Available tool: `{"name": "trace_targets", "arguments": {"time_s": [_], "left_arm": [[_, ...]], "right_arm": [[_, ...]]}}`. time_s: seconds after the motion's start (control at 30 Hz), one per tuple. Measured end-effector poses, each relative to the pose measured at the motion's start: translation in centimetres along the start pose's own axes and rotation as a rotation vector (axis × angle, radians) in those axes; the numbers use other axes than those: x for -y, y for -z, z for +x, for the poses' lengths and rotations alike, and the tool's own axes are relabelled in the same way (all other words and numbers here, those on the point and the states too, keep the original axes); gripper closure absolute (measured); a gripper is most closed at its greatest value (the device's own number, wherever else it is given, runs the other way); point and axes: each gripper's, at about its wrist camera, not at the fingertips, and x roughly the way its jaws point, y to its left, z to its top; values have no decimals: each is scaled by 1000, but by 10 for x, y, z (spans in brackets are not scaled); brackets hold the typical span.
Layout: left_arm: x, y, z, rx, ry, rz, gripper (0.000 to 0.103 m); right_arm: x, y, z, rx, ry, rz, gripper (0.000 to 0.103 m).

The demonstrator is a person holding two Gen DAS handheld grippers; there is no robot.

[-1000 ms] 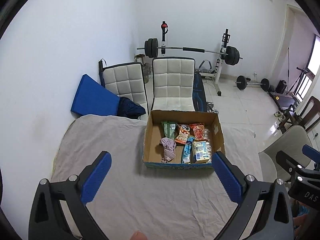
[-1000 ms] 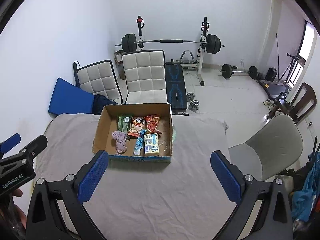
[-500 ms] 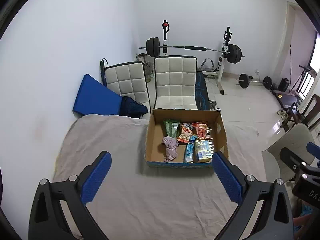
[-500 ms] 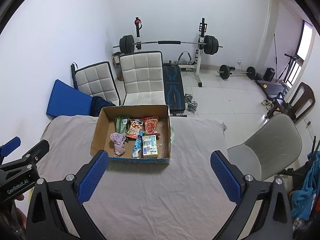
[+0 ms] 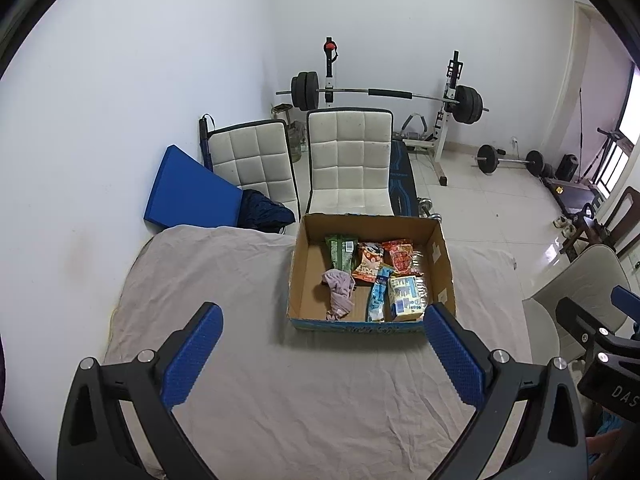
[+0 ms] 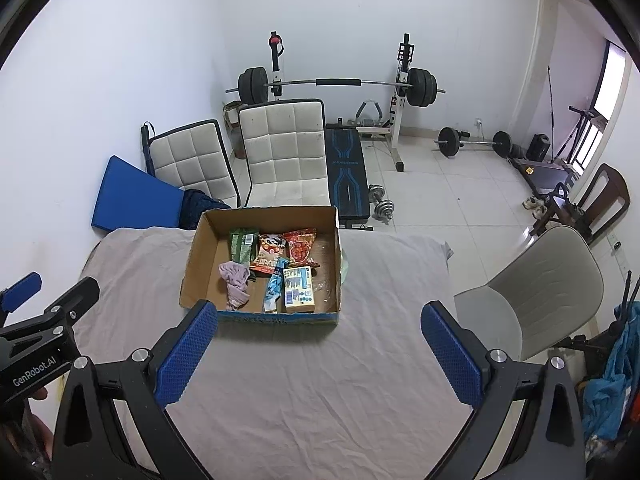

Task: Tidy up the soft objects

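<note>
Both grippers hang above the near part of the table [image 5: 248, 400], held side by side and well short of the box [image 5: 304, 280]. The left gripper [image 5: 320, 344] has its blue pads spread wide with nothing between them; the right gripper [image 6: 316, 340] is spread just as wide and also holds nothing.

The box is open-topped cardboard, sitting toward the far edge of the grey cloth. Inside, a pinkish rag [image 5: 338, 292] lies crumpled left of centre. Beside it on the right a blue packet [image 5: 376, 296] lies lengthwise, and a white-and-blue carton [image 5: 406, 296] lies just right of that. Along the back sit a green packet [image 5: 340, 250], an orange snack bag [image 5: 368, 264] and a red snack bag [image 5: 400, 256], close together.

Behind the table stand two white chairs [image 6: 284, 152], a blue mat [image 6: 132, 200] leaning on the wall, and a barbell rack [image 6: 336, 84]. A grey chair [image 6: 536, 288] sits off the table's right side
</note>
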Motion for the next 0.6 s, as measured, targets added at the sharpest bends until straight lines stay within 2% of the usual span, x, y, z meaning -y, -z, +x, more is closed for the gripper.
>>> {"name": "trace_targets", "arguments": {"time_s": [0.6], "left_arm": [[7, 5, -3, -12, 24, 17, 0]], "right_arm": [[5, 18, 7, -9, 2, 20, 0]]}}
